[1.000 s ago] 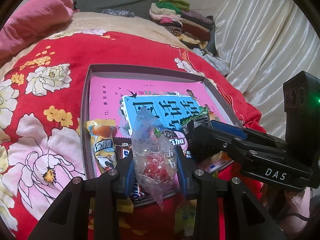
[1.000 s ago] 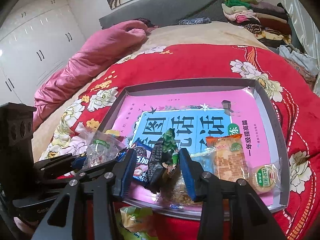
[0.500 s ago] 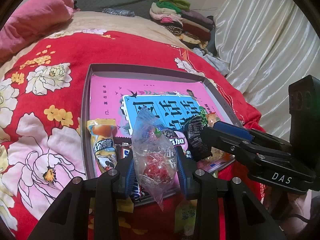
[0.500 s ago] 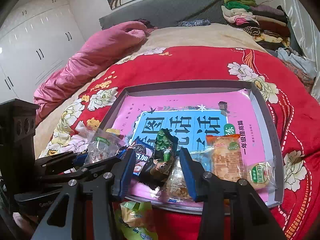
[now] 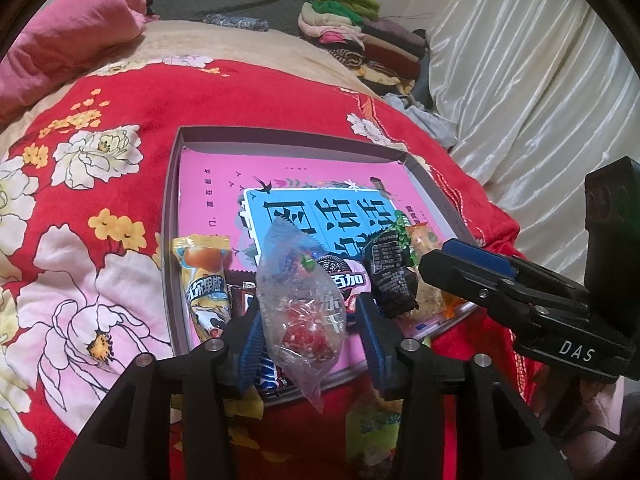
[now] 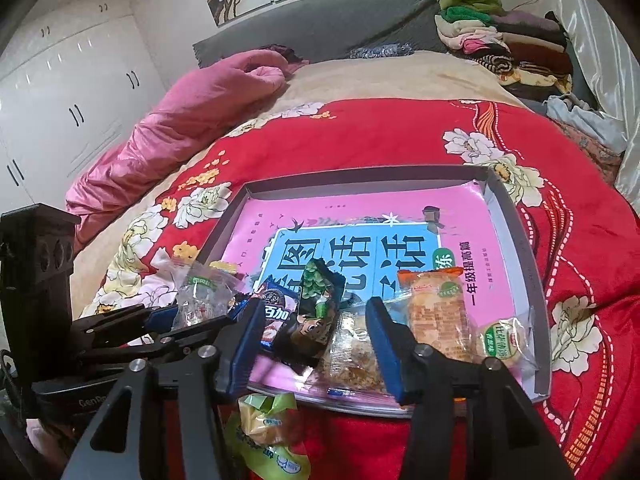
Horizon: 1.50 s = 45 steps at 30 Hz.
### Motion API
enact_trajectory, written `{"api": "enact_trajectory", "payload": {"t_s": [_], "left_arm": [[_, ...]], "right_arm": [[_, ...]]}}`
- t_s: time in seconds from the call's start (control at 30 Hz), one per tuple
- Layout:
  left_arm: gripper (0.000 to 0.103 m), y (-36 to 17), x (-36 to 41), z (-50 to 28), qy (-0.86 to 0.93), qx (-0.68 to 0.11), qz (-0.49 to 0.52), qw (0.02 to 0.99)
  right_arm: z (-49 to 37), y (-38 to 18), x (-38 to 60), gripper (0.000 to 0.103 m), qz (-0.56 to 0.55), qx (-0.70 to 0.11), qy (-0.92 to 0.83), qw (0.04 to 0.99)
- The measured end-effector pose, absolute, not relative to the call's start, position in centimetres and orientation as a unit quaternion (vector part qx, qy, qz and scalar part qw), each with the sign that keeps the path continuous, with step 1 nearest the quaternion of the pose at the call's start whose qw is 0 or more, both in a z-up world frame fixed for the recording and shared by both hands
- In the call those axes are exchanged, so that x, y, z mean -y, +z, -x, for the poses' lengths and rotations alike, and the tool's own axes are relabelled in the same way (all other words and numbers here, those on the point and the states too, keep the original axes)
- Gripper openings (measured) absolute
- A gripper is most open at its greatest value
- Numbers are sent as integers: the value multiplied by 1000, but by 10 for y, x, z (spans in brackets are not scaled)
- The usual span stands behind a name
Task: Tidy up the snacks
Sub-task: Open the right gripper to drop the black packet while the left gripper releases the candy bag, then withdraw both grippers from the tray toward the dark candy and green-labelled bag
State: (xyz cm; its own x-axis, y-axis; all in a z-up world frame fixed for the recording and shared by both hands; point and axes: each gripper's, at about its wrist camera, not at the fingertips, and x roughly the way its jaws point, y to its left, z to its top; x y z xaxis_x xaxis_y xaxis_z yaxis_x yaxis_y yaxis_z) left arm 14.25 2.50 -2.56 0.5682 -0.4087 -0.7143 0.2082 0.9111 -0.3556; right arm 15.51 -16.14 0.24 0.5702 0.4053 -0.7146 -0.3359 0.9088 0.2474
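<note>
A grey tray [image 5: 172, 216] [image 6: 516, 216] with a pink book in it lies on a red flowered bedspread. My left gripper [image 5: 308, 332] is shut on a clear bag of red candy [image 5: 300, 304] above the tray's near edge. My right gripper [image 6: 316, 340] is open, and a dark green snack packet [image 6: 316, 308] [image 5: 390, 272] lies in the tray between its fingers. Along the tray's near side lie an orange packet [image 5: 204, 280], an Oreo packet [image 6: 274, 312], a clear cracker bag [image 6: 356, 356], an orange biscuit pack [image 6: 438, 312] and a round cake [image 6: 500, 340].
A green-yellow packet [image 6: 268, 432] lies on the bedspread in front of the tray. A pink quilt [image 6: 192, 120] is heaped at the far left and folded clothes [image 6: 500, 44] are stacked at the far right. White curtain [image 5: 540, 100] hangs on the right.
My right gripper opened and let go of the dark green packet, which dropped into the tray, then drew back slightly. My left gripper kept still with the candy bag.
</note>
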Motion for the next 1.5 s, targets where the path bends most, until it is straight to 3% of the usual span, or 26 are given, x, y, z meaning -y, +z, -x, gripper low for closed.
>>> {"api": "enact_trajectory", "payload": {"t_s": [0.27,0.33,0.37,0.77,0.83,1.0,1.5], "left_arm": [[55,-14,-28,-136,-172,-419,116,884],[69,-12,-30,-134,-170,-416,116,886],[70,-10,-31,-134,-168,-414,116,887],[71,3,-35,-129,-168,-400,111,894],[79,6,-35,-127,-167,-394,106,898],[79,14,-35,-120,-171,-385,103,901],[79,26,-43,-95,-173,-374,102,905]], "right_arm": [[-149,11,169,59,-50,-402,204,891],[-147,14,171,62,-51,-399,202,893],[-146,15,171,62,-51,-398,202,894],[-139,26,176,65,-52,-386,195,900],[-137,27,177,65,-51,-384,193,901],[-132,31,183,71,-57,-378,187,905],[-113,41,190,72,-59,-374,183,907]]}}
